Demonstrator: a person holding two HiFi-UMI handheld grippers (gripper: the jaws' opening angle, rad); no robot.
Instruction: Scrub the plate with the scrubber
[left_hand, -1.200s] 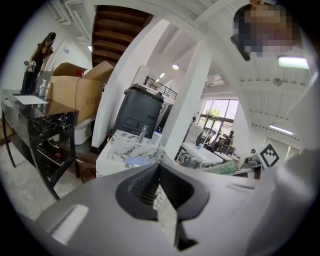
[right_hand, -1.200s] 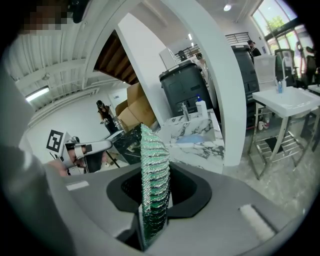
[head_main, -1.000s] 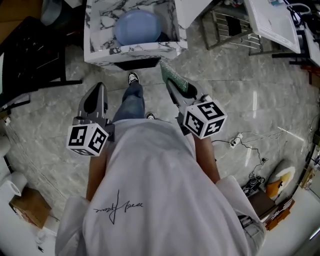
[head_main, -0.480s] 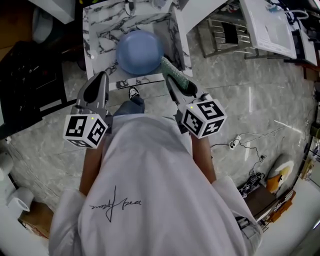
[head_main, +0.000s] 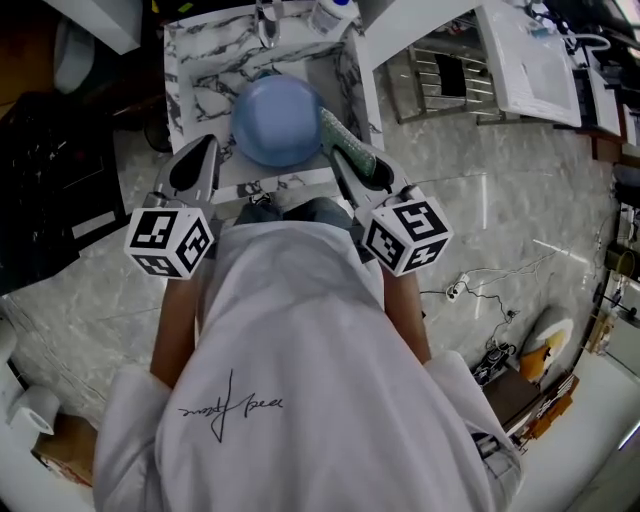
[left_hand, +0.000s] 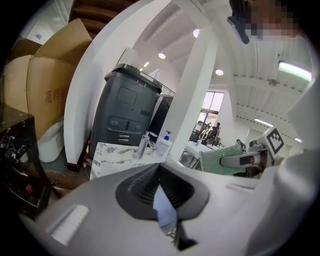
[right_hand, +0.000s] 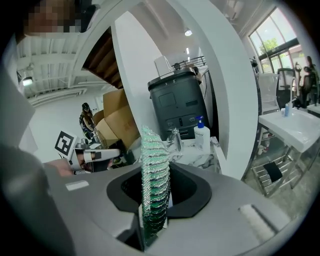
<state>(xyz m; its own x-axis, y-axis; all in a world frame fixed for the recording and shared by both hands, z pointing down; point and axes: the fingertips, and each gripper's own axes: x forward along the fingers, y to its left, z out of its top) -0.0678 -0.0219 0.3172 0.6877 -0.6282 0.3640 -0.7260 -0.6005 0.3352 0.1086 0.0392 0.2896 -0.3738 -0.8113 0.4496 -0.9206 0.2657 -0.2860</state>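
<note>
A blue plate (head_main: 277, 120) lies in the marble sink (head_main: 205, 75), straight ahead of the person. My left gripper (head_main: 198, 158) is shut with nothing in it; its tips are over the sink's front left, beside the plate's left edge. In the left gripper view a sliver of the plate (left_hand: 164, 207) shows past the closed jaws. My right gripper (head_main: 352, 172) is shut on a green mesh scrubber (head_main: 343, 143), which sticks out over the sink's right wall next to the plate. The scrubber (right_hand: 154, 180) stands upright between the right jaws.
A faucet (head_main: 265, 22) and a soap bottle (head_main: 327, 14) stand at the sink's back. A black bin (left_hand: 127, 110) and cardboard boxes (left_hand: 42, 70) are behind it. A metal rack (head_main: 445, 70) and a white basin (head_main: 535, 55) are to the right; cables (head_main: 490, 300) lie on the floor.
The person has stepped up to the sink. Both grippers moved forward from over the floor to the sink's front edge, on either side of the plate. The scrubber stays gripped.
</note>
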